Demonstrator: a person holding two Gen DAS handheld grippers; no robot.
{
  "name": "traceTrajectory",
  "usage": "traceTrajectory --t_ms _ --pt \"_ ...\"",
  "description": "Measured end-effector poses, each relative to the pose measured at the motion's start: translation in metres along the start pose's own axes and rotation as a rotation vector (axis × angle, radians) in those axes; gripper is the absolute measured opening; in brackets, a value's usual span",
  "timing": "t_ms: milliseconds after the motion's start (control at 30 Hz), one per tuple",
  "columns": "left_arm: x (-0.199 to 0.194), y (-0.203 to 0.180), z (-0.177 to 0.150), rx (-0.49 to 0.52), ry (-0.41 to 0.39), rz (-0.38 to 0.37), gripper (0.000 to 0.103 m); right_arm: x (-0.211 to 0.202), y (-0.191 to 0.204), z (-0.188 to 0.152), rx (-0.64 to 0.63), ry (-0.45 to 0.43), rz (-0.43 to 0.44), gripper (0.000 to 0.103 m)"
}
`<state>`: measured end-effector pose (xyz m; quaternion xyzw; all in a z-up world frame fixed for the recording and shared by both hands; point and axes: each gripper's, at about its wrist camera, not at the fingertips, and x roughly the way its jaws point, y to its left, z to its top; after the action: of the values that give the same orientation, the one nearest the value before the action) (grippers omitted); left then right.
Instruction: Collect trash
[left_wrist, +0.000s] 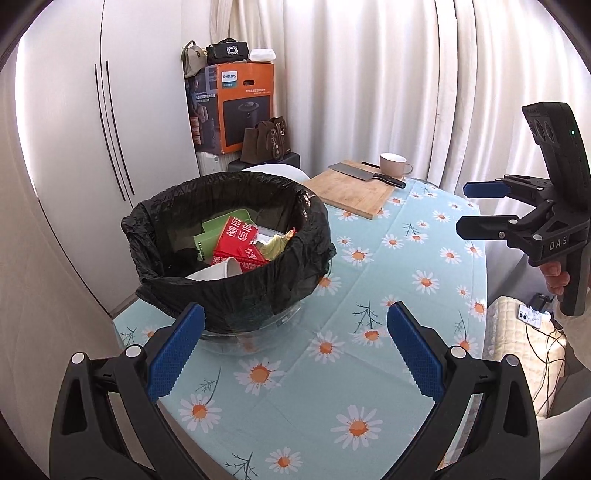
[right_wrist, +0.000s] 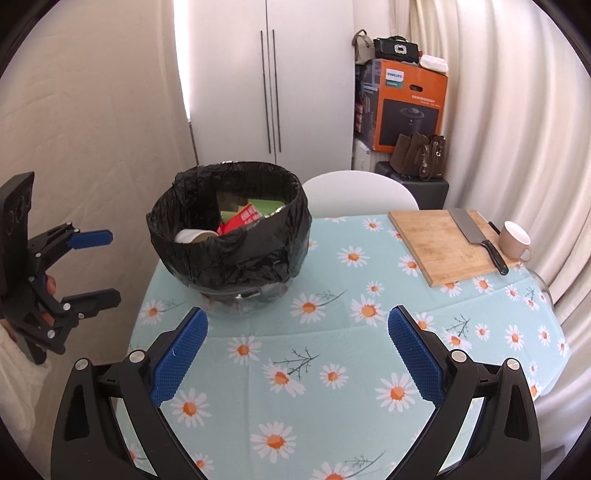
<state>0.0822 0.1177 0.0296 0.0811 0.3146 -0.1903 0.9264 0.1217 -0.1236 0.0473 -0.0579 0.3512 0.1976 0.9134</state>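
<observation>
A trash bin (left_wrist: 236, 280) lined with a black bag stands on the table's left part; it also shows in the right wrist view (right_wrist: 229, 254). Inside lie red packets (left_wrist: 236, 236), a green sheet (left_wrist: 216, 229), a white cup (left_wrist: 218, 271) and a yellowish scrap (left_wrist: 275, 245). My left gripper (left_wrist: 295, 354) is open and empty above the tablecloth, just in front of the bin; it also shows in the right wrist view (right_wrist: 98, 264). My right gripper (right_wrist: 297, 356) is open and empty over the table's near side; it also shows in the left wrist view (left_wrist: 469, 206), off the table's right edge.
The round table (right_wrist: 332, 369) has a light-blue daisy cloth. At its far right lie a wooden cutting board (right_wrist: 439, 243), a cleaver (right_wrist: 476, 236) and a beige mug (right_wrist: 515, 240). A white chair (right_wrist: 358, 192), an orange box (right_wrist: 406, 107) with bags, and curtains stand behind.
</observation>
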Motion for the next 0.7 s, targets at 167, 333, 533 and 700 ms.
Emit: traceTrajectory --t_ms 167,333,533,700 --pt "-0.004 -0.025 -0.013 -0.001 0.024 0.013 0.097 -0.017 -0.008 -0.024 0.001 0.009 0.017 0.094" --pt "-0.012 -0.048 -0.031 -0.023 0.045 0.023 0.097 -0.036 -0.011 -0.045 0.004 0.001 0.034 0.094" --pt "-0.030 -0.068 -0.040 -0.018 0.038 0.050 0.097 -0.057 -0.009 -0.061 -0.008 -0.007 0.053 0.094" --pt "-0.039 -0.081 -0.045 -0.032 0.039 0.041 0.097 -0.071 -0.009 -0.071 -0.024 -0.006 0.059 0.094"
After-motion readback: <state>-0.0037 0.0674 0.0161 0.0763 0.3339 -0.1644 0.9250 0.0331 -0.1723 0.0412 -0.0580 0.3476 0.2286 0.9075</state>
